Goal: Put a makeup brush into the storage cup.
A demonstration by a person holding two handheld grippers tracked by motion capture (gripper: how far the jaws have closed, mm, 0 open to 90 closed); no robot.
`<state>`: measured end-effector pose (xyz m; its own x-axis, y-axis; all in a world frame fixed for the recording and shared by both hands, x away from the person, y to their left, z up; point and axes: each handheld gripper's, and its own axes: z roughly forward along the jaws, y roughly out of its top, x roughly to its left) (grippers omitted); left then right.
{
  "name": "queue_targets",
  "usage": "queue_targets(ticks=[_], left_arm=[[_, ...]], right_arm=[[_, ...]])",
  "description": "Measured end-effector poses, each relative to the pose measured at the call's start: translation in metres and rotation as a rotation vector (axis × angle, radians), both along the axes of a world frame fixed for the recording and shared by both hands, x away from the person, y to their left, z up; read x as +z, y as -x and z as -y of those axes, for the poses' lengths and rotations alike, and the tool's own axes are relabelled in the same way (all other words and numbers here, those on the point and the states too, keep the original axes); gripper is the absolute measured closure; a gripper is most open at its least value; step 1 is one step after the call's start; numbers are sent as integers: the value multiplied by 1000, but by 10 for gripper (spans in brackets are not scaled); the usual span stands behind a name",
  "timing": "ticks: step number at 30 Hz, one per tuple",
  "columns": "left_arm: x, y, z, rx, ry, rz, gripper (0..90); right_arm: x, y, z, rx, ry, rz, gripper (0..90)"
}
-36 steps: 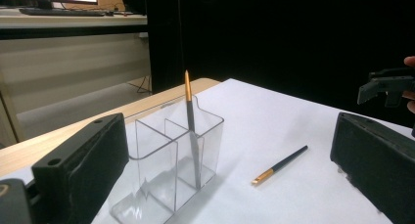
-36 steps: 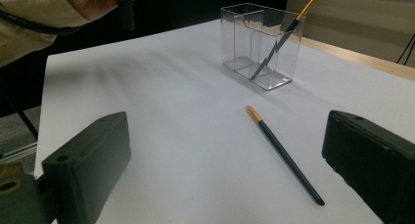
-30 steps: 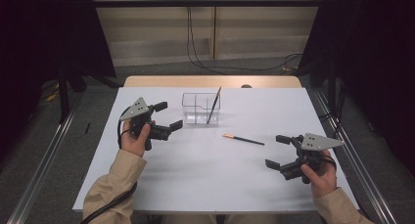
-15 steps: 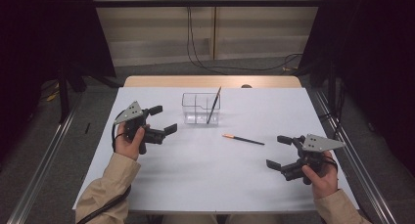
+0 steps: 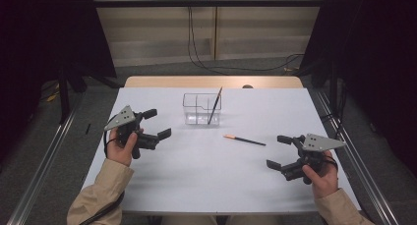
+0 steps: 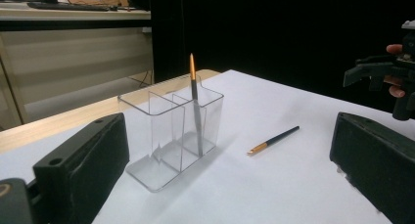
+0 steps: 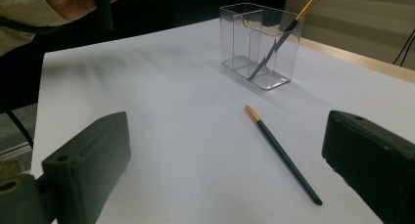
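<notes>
My jaws are wide on both the left gripper (image 5: 156, 124) and right gripper (image 5: 280, 152), holding nothing. A pencil (image 5: 244, 140) lies between them; another pencil (image 5: 214, 105) leans in the clear holder (image 5: 195, 109).

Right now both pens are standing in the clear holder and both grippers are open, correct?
Not quite. Only one pen stands in the holder; the other pen lies flat on the table, as the high view shows. Both grippers, left and right, are open.

A lab: black curtains (image 5: 44, 33), floor rails (image 5: 39, 171), dangling cables (image 5: 189, 38).
</notes>
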<state>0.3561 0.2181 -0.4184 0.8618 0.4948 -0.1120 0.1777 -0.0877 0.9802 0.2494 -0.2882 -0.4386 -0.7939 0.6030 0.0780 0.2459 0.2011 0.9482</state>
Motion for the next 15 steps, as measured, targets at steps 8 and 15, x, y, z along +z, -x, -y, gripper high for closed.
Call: queue_targets(ticks=[8,15], left_arm=[[-3,9,-14,17,12,-5,12],[-6,15,-23,20,20,-14,12]], right_arm=[[0,-2,-2,7,0,2,36],[1,-2,-2,7,-2,5,36]])
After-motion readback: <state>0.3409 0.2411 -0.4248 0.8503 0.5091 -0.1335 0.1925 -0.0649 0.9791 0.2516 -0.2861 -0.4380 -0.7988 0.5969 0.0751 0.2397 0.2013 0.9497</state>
